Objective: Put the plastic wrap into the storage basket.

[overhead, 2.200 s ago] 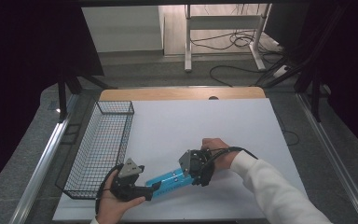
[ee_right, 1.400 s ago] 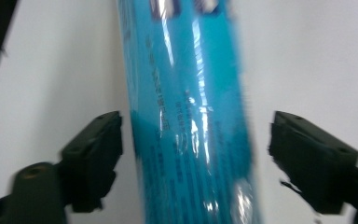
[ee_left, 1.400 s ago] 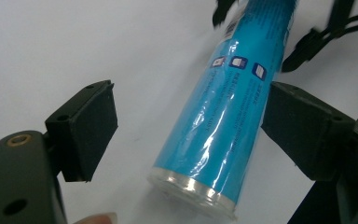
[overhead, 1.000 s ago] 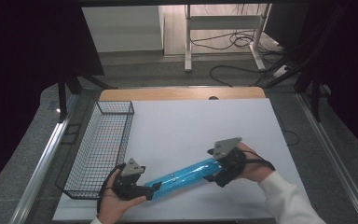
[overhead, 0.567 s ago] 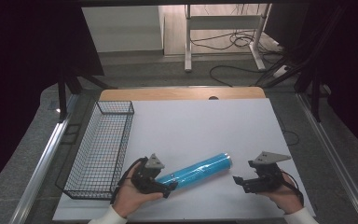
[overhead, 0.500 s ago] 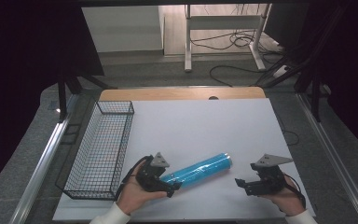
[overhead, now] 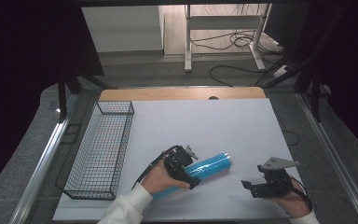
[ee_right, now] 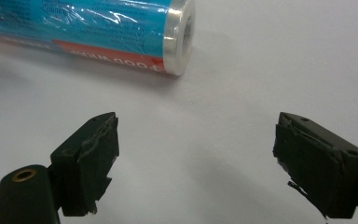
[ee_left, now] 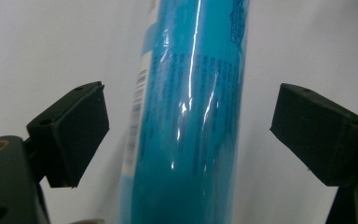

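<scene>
roll (overhead: 209, 165) | lies on surface right of basket (overhead: 100, 151) | left tongs (ee_left: 186, 135) straddle it, released, not gripping | right tongs (ee_right: 200, 163) released, right of roll | basket empty; goal unknown, likely grasp pending

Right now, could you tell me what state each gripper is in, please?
Left gripper: open, jaws on either side of the blue roll without touching it.
Right gripper: open, holding nothing, apart from the roll.

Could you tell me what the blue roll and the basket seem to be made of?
The blue roll looks wrapped in glossy plastic film: creases and bright glints over print; its end shows a pale ring, perhaps a core. The basket appears to be dark wire mesh, matte.
</scene>
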A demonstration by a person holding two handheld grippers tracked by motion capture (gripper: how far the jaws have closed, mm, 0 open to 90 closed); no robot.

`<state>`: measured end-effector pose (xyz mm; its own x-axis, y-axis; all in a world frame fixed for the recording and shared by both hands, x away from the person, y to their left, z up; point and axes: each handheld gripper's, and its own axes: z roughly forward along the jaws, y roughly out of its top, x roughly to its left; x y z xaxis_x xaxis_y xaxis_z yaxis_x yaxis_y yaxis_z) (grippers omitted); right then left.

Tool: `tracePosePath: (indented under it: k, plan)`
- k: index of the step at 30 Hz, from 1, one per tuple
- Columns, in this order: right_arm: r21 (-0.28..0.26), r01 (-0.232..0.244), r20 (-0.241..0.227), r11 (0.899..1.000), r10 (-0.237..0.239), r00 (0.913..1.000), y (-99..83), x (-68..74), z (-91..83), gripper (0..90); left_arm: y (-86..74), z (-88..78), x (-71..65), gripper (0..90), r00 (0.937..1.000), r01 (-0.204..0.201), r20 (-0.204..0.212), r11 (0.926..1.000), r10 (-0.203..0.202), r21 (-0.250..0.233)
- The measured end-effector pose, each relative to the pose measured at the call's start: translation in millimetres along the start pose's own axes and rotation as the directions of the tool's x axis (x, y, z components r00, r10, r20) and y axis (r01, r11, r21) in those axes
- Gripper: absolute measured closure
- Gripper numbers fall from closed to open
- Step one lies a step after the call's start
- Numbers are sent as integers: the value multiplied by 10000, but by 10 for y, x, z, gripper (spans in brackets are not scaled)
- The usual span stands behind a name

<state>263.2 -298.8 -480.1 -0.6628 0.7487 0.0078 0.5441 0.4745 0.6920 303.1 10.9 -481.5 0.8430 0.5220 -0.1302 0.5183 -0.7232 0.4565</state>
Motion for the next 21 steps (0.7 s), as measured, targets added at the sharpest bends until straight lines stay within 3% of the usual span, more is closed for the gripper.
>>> tracePosePath:
  k: [1, 2, 9, 13, 18, 21]
  plan:
    - [34, 30, 20, 10000, -30, 10000, -8, 6, 12, 145, 51, 69, -22, 154, 9993, -157, -347, 9990, 171, 419]
    - [29, 54, -9, 10000, -54, 10000, -12, 7, 13, 145, 64, 95, -25, 166, 9990, -118, -423, 9983, 142, 567]
    - [164, 82, -127, 9998, -80, 9999, -32, 1, 29, 145, 33, 203, 18, 189, 9992, -44, -394, 9880, 106, 1543]
    - [263, 139, -157, 9996, -134, 9998, -28, 15, 46, 145, 22, 238, 38, 260, 10000, -57, -27, 9833, 63, 1822]
    - [80, 286, -62, 9996, -286, 9996, -17, 19, 26, 149, 69, 236, 2, 295, 9995, -258, -107, 9762, 288, 2151]
    - [108, 249, -18, 9996, -249, 9997, -23, 12, 22, 149, 84, 231, 7, 302, 9997, -204, -74, 9764, 225, 2148]
